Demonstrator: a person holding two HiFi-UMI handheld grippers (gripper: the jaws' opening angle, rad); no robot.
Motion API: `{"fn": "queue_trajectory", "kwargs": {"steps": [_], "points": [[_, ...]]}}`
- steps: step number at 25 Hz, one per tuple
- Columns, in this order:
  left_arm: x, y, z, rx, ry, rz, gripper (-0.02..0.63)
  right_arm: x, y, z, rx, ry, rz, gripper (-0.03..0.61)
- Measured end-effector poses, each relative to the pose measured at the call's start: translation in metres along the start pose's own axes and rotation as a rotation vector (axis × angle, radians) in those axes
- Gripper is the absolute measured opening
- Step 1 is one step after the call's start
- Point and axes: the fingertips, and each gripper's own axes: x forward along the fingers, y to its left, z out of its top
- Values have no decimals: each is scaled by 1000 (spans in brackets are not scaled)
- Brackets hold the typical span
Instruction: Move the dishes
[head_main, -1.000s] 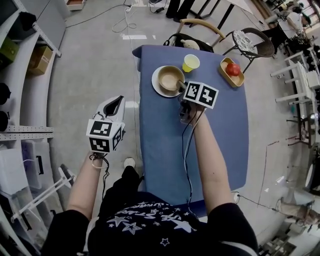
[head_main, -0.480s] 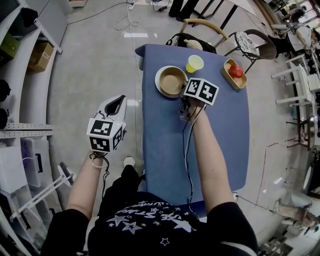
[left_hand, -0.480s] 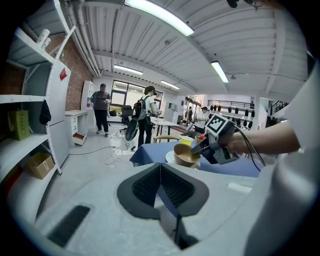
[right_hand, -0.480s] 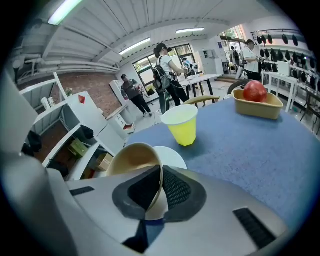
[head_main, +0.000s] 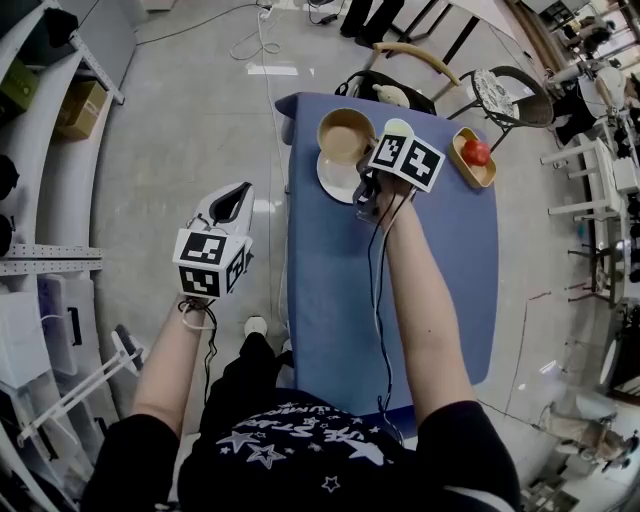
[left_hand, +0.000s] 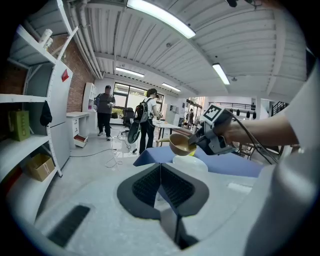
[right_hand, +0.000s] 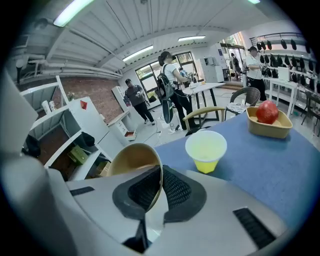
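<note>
A tan bowl (head_main: 344, 136) hangs tilted above the far left of the blue table (head_main: 430, 290), clear of the white plate (head_main: 337, 178) below it. My right gripper (head_main: 363, 176) is shut on the bowl's near rim (right_hand: 158, 180); its jaws have just closed there. The right gripper view shows the bowl (right_hand: 131, 161) between the pads. A yellow cup (right_hand: 206, 150) stands just beyond, half hidden by the marker cube in the head view. My left gripper (head_main: 229, 209) is held over the floor left of the table, shut and empty (left_hand: 160, 182), looking towards the bowl (left_hand: 181, 144).
A wooden tray (head_main: 462, 160) with a red apple (head_main: 477, 151) sits at the table's far right. Chairs (head_main: 510, 92) stand behind the table. White shelving (head_main: 40, 120) lines the left side. People stand at desks in the background (right_hand: 169, 90). Cables lie on the floor (head_main: 250, 45).
The right gripper closed on the bowl's rim and lifted the bowl off the plate, carrying it up and towards the table's far left. The left gripper stayed roughly in place.
</note>
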Motion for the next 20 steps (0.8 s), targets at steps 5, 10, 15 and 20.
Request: {"fn": "queue_trajectory", "kwargs": {"steps": [5,10,15,20], "points": [[6,18,10,16,-18,6,21,29,21,21,17,-11,-19,18],[3,33,4,17,-12,19,21,61,29,20,9,15,-50,18],[1,51,-8,-15,4,50,21,83,25,14,4,57,-79,20],[0,59,-16,-21,13,58,21,88,18,7,21,67,-107,21]]}}
